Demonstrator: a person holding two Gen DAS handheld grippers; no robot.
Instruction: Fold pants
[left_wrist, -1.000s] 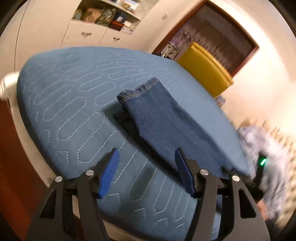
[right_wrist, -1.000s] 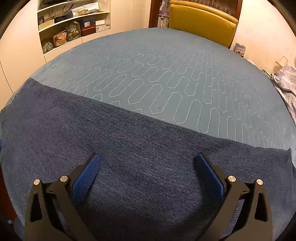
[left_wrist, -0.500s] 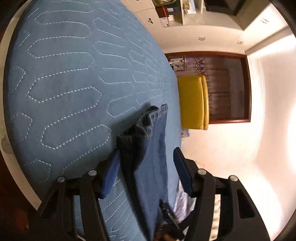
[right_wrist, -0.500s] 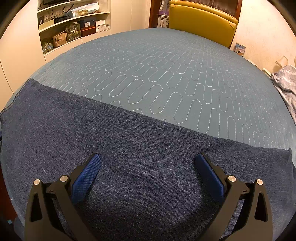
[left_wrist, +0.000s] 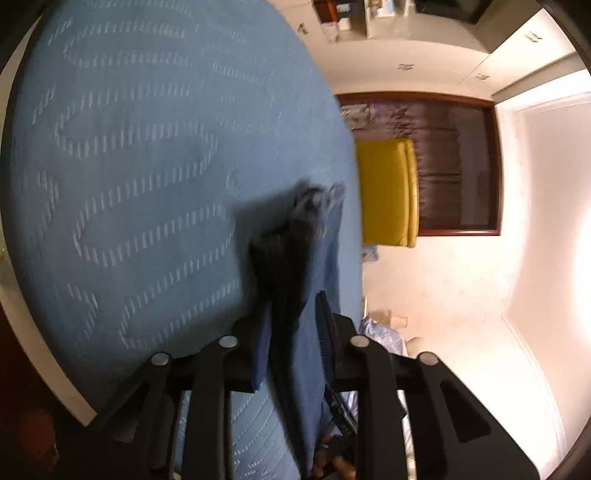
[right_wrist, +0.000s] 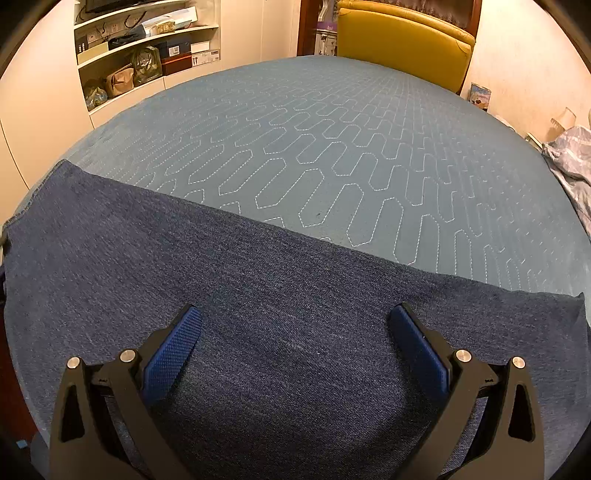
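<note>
Lying across the near part of the quilted blue bedspread (right_wrist: 332, 147), the denim pants (right_wrist: 258, 295) are seen in the right wrist view as a wide flat band running from the left edge of the bedspread to its right side, with the stitched cover bare beyond them. In the left wrist view, one end of the pants (left_wrist: 306, 258) is seen edge-on and blurred, bunched and raised off the bedspread (left_wrist: 129, 166), with its frayed hem farthest from the camera. The left gripper (left_wrist: 291, 321) is clamped on this end: its jaws have just been closing, and the denim is pinched between the two blue pads, which stand close together on either side of the fabric. The view is rolled sideways, so the bedspread fills its left half.

The right gripper (right_wrist: 295, 332) is held over the flat middle of the pants with its jaws spread wide, nothing between them, the blue pads (right_wrist: 173, 350) apart above the denim; whether their tips touch the cloth cannot be told.

Beyond the far edge of the bedspread a yellow headboard (right_wrist: 399, 40) is seen. Open shelves (right_wrist: 144, 48) with bags and boxes are set into the wall to the left of the bedspread, and a pale crumpled cloth (right_wrist: 572, 155) is seen at its right edge.
</note>
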